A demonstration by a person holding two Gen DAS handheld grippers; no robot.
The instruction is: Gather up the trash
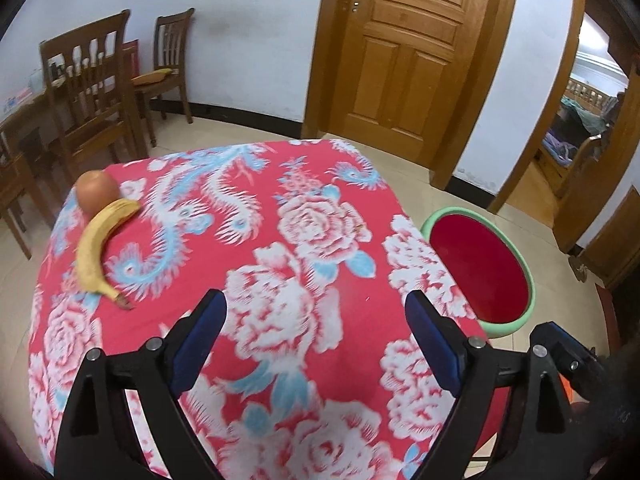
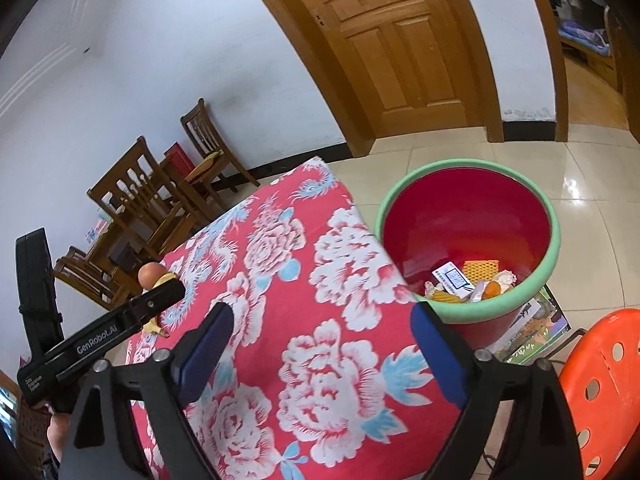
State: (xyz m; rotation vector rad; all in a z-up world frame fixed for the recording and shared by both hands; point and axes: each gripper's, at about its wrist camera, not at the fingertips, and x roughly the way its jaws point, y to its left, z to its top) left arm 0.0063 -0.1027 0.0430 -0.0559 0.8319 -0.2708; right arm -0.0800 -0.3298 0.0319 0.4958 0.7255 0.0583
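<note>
A red bin with a green rim (image 2: 472, 168) stands on the floor to the right of the table and holds a white card, orange mesh and other scraps (image 2: 466, 282). Only part of the bin (image 1: 528, 268) shows in the left wrist view. On the red floral tablecloth (image 1: 280, 240) lie a banana (image 1: 94, 252) and an apple (image 1: 98, 192) at the far left. My left gripper (image 1: 316, 312) hangs open over the cloth with nothing between its fingers. My right gripper (image 2: 322, 324) is open too, empty, above the table's right side near the bin.
An orange plastic stool (image 2: 600, 384) stands at the right, with books (image 2: 536, 328) on the floor under the bin. Wooden chairs (image 1: 92, 92) and a side table line the far wall. A shut wooden door (image 1: 408, 48) is behind. The left gripper's body (image 2: 92, 340) shows in the right wrist view.
</note>
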